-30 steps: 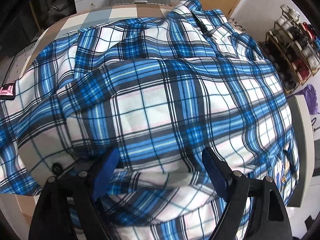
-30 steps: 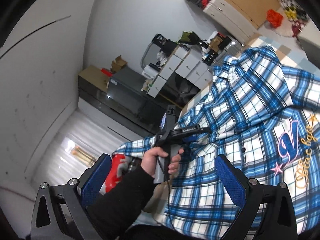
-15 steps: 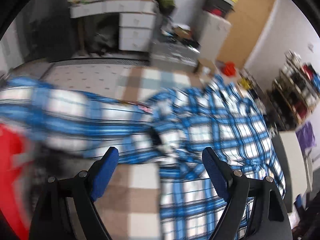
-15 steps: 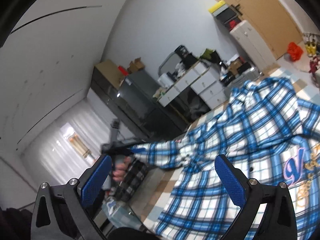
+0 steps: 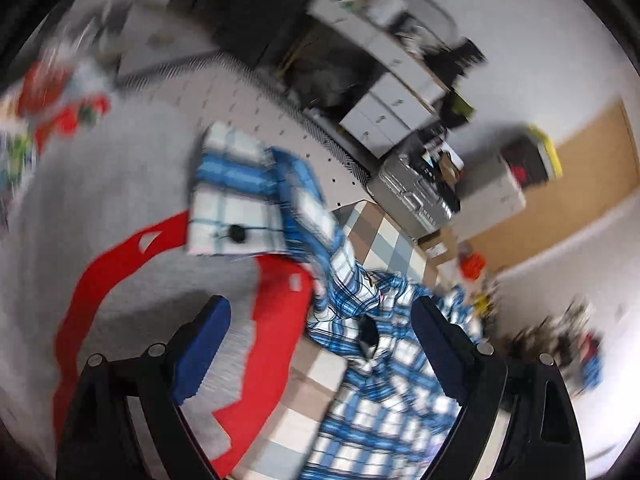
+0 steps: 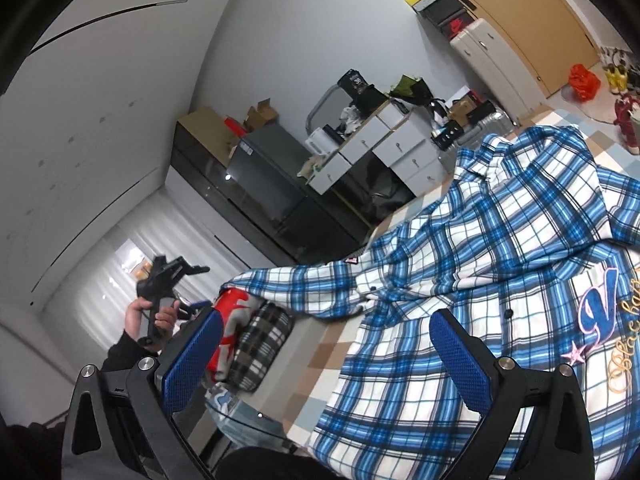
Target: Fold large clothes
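A large blue and white plaid shirt (image 6: 500, 240) lies spread on a checked cover (image 6: 320, 356), with a "V" patch on its front. One sleeve (image 6: 304, 284) stretches out to the left, and its buttoned cuff (image 5: 236, 204) rests on a red and grey garment (image 5: 272, 320). My left gripper (image 5: 318, 312) hangs above that sleeve, its jaws opening with nothing between them; the view is blurred. In the right wrist view a hand (image 6: 136, 316) holds this left gripper (image 6: 200, 286) up, left of the shirt. My right gripper (image 6: 328, 320) stands open over the shirt's near edge, gripping nothing.
A black and white checked cloth (image 6: 260, 344) lies bundled beside the red garment at the cover's left edge. White drawers (image 6: 400, 148), a dark cabinet (image 6: 280, 192) and a silver suitcase (image 5: 412, 196) stand beyond the bed. Shoes and an orange bag (image 6: 584, 82) sit far right.
The left gripper left the shirt body, swung left and up, and rolled. The sleeve went from bunched on the shirt to stretched out leftwards. The right gripper rolled slightly.
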Available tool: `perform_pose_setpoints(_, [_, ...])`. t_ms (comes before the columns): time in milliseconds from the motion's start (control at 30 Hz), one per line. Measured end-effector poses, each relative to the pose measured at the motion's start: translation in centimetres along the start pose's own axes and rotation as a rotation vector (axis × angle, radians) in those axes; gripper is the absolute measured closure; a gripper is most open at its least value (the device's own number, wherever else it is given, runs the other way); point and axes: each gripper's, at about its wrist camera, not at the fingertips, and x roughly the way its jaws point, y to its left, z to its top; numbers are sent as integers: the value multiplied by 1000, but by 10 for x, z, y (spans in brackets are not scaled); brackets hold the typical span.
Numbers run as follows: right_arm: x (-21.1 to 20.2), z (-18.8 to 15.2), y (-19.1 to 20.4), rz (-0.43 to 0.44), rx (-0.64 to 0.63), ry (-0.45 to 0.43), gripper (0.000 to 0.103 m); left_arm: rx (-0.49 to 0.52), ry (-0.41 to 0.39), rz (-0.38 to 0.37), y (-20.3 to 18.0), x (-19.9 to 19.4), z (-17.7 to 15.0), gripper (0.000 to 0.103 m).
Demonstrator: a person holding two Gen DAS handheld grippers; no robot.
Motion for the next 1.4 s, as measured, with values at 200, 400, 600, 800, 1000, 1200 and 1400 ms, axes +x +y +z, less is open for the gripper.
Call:
perform_pose_setpoints(200, [-2,0,0,-1,0,-6,0,-17,-73,-67,-1,13,10,14])
perform_pose_setpoints(400, [-3,1,0,2,4,-6,0,-76,-153,-44,-1,22,26,14])
perform_pose_setpoints(600, [-5,0,1,-5,-1,-9,0,-149,-267,19,21,7,36,47])
perform_pose_setpoints(800, [-6,2,0,2,10,-8,0,-147,-285,44,25,9,37,103])
perform_pose_setpoints(1000, [-6,2,0,2,17,-11,0,-8,-351,60,-9,-5,36,103])
perform_pose_setpoints(1200, [-6,3,-3,-44,22,-7,0,62,-375,6,-55,-17,41,103])
perform_pose_setpoints(1400, [-5,5,-7,-146,2,-1,0,235,-372,-83,-146,-20,11,103])
